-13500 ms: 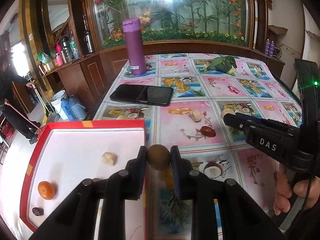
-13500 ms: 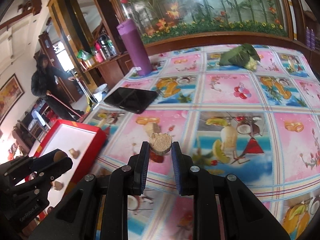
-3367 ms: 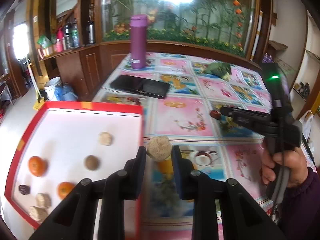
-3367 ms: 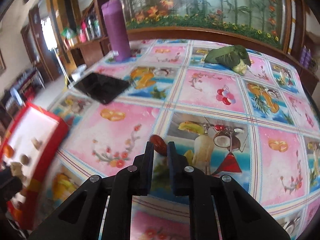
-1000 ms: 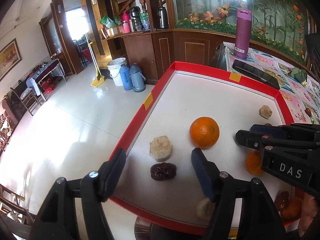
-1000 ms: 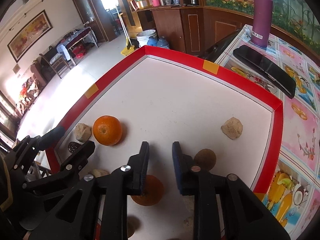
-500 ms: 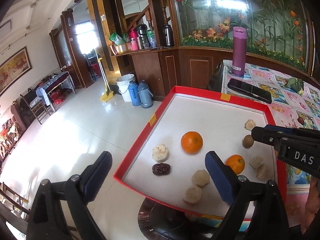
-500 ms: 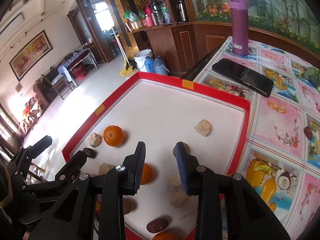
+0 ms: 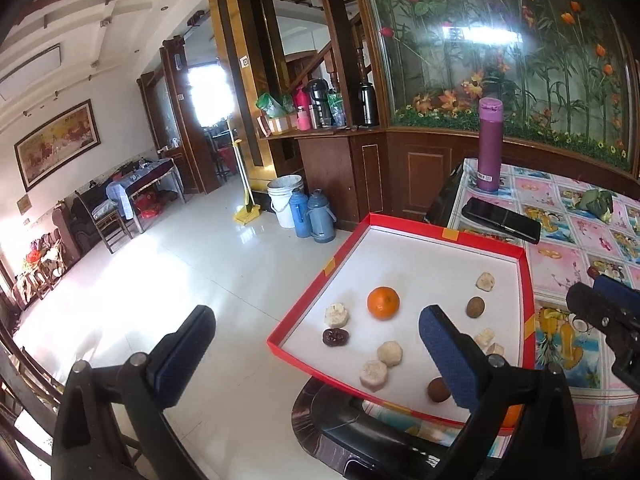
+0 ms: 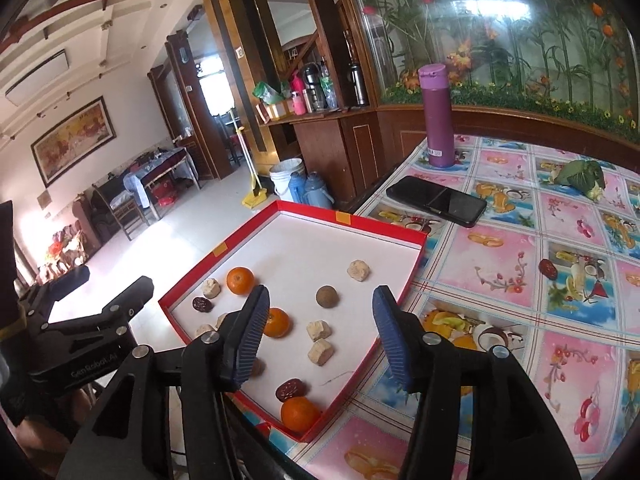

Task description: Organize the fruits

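The red-rimmed tray (image 10: 416,258) sits at the table's (image 10: 520,240) left edge, overhanging it toward the tiled floor, and both grippers hang above it with nothing between their pads. The left gripper (image 9: 316,344) stands wide, its jaws opening; through the gap its camera sees the tray's near left corner, with one blue pad over the floor and the other over the tray's near edge. The right gripper (image 10: 320,332) is also empty, jaws opening, framing the tray's near right part. Inside the tray, on its white floor, an orange (image 10: 240,280) lies by the left rim with a pale, rough chunk (image 10: 211,288) and a dark wrinkled date (image 10: 202,304) just beside it. A second orange (image 10: 278,322) lies nearer the middle, partly behind the right gripper's left pad, and a third orange (image 10: 299,414) rests in the near corner, touching another date (image 10: 291,389). A round brown fruit (image 10: 327,297) sits mid-tray, a beige lump (image 10: 358,270) beyond it toward the right rim, and two pale cubes (image 10: 319,340) close together nearer. One reddish date (image 10: 547,268) lies out on the patterned tablecloth, well apart from the tray. Farther back stand a purple bottle (image 10: 438,116) near the table's far left corner and a black phone (image 10: 436,200) by the left edge.
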Tool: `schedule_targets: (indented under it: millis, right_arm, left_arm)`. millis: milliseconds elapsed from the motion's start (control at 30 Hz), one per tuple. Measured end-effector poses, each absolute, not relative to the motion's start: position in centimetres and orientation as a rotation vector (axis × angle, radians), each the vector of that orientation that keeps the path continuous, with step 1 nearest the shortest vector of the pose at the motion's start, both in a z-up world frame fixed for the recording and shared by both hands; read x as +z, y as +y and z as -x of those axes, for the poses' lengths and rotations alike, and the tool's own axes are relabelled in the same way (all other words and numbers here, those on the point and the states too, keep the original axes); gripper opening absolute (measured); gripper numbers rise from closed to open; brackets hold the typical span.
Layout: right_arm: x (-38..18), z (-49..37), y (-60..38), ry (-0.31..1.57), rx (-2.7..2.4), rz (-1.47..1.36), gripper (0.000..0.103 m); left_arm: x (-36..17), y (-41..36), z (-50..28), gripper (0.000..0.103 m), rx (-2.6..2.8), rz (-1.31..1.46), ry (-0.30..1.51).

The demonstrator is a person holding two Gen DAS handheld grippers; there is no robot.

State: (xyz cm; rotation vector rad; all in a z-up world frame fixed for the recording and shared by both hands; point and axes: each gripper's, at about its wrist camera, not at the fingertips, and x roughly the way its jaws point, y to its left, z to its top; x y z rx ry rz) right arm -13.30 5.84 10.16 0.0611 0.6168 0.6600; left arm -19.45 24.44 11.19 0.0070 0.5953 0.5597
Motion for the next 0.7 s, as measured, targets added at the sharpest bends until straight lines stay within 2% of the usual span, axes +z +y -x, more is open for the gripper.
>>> schedule_targets:
  millis: [167, 700]
  right_arm:
    - [10.7, 14.5, 4.8, 0.573, 0.663, -0.074, 0.064]
    - [10.8, 17.1, 3.9, 0.515, 0.658, -0.047, 0.064]
  left_arm:
    - [12.5, 24.1, 20.5, 0.103, 0.549, 0.033, 0.577]
    - [12.3, 21.4, 21.3, 0.103, 0.482, 0.006, 0.582]
